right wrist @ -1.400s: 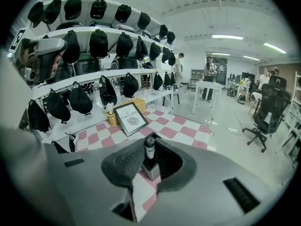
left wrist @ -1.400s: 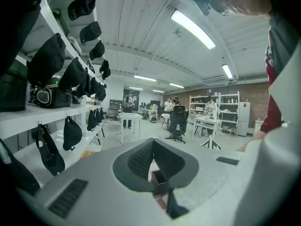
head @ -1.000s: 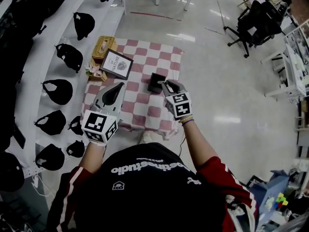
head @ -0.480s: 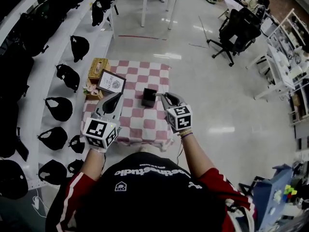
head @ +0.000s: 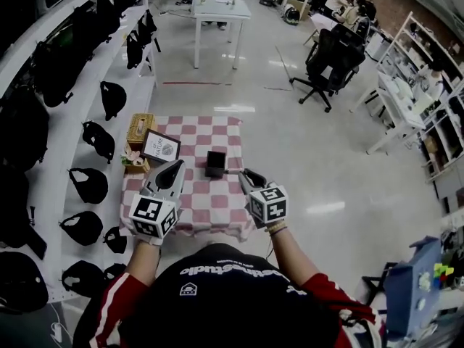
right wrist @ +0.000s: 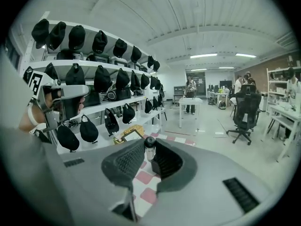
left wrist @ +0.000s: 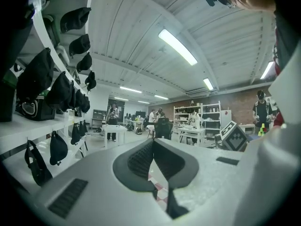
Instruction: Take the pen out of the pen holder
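Note:
A black square pen holder [head: 214, 163] stands on the pink-and-white checkered table [head: 196, 133]. My right gripper [head: 243, 173] sits just right of the holder, shut on a slim pen [head: 232, 171] that lies level between jaw tips and holder. In the right gripper view the pen [right wrist: 149, 145], pale with a black end, stands clamped between the pads of the right gripper [right wrist: 149, 150]. My left gripper [head: 174, 167] hovers over the table's left side, apart from the holder. Its jaws meet at the tip with nothing between them in the left gripper view [left wrist: 153, 143].
A framed picture [head: 160, 147] and a woven box [head: 138, 129] stand at the table's left edge. White shelves with several black caps [head: 94, 140] run along the left. A white table [head: 217, 9] and an office chair [head: 330, 53] stand farther off on the floor.
My right gripper has drawn back from the holder's top toward me, with the pen in it. The head view has pulled up and away; the table looks smaller. The left gripper stayed shut.

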Tool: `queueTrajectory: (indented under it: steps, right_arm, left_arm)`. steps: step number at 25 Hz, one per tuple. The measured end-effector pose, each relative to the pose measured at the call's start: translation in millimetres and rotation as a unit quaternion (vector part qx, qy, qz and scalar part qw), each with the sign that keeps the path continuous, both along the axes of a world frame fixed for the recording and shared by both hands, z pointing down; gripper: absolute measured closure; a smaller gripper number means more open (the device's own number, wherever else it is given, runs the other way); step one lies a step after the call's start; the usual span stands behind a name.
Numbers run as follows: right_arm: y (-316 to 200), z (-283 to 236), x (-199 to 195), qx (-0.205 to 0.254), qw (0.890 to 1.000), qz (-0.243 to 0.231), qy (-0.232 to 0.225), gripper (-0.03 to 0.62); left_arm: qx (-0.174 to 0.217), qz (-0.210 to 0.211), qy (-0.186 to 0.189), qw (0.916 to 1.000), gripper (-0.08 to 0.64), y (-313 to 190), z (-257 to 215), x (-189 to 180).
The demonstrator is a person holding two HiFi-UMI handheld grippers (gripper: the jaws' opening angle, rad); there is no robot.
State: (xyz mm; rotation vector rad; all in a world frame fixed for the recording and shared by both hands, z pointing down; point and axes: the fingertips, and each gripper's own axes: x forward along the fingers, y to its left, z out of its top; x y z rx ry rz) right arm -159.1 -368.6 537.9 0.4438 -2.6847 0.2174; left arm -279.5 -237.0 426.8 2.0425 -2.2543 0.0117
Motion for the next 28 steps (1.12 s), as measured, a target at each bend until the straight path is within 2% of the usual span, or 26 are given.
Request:
queueTrajectory:
  steps: [9, 16, 23, 28]
  right_arm:
    - [40, -24, 31, 0.001, 0.999, 0.026, -0.023, 0.517]
    - [60, -50, 52, 0.005, 0.997, 0.058, -0.054, 0.518]
    - [77, -74, 73, 0.016, 0.993, 0.083, -0.082, 0.518]
    - [94, -92, 74, 0.019, 0.990, 0.082, -0.112, 0.518]
  left_arm:
    - [0.019, 0.014, 0.000, 0.9997, 0.555, 36, -11, 15]
    - [0.019, 0.013, 0.006, 0.9997, 0.555, 61, -8, 12]
    - [0.029, 0.017, -0.008, 0.9994, 0.555, 76, -17, 20]
    - [0.034, 0.029, -0.013, 0.9989, 0.554, 87, -25, 30]
